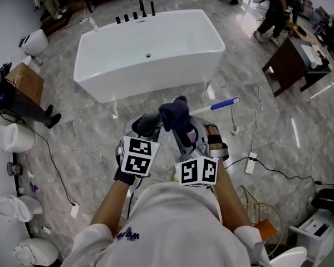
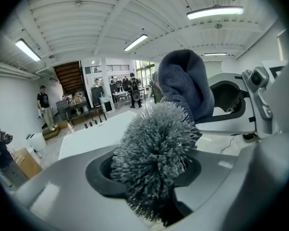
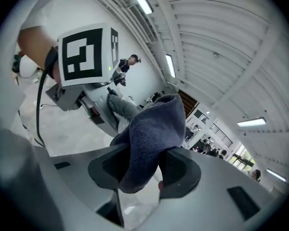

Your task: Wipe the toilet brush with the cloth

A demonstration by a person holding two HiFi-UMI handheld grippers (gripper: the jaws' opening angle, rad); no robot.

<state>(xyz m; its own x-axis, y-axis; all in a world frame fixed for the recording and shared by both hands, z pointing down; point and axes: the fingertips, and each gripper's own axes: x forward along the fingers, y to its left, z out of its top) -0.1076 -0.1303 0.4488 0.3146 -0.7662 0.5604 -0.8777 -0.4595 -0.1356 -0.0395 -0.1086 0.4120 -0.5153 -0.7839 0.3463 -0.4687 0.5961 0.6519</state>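
Observation:
My left gripper (image 1: pixel 145 129) is shut on the toilet brush (image 1: pixel 147 122), low on its neck. In the left gripper view the grey bristle head (image 2: pixel 153 150) stands up between the jaws. A dark blue cloth (image 1: pixel 174 114) rises just right of the brush. The same cloth (image 2: pixel 185 81) leans over the top of the bristles, touching them. My right gripper (image 1: pixel 181 133) has its jaws wide apart. In the right gripper view a bunched fold of the cloth (image 3: pixel 151 129) lies loosely between its pads (image 3: pixel 111 170).
A white bathtub (image 1: pixel 150 52) stands straight ahead on the marble floor. A white stick with a blue tip (image 1: pixel 218 105) lies to the right, with a cable and plug (image 1: pixel 250 163) near it. Toilets (image 1: pixel 12 138) line the left; a brown desk (image 1: pixel 292 65) and people stand behind.

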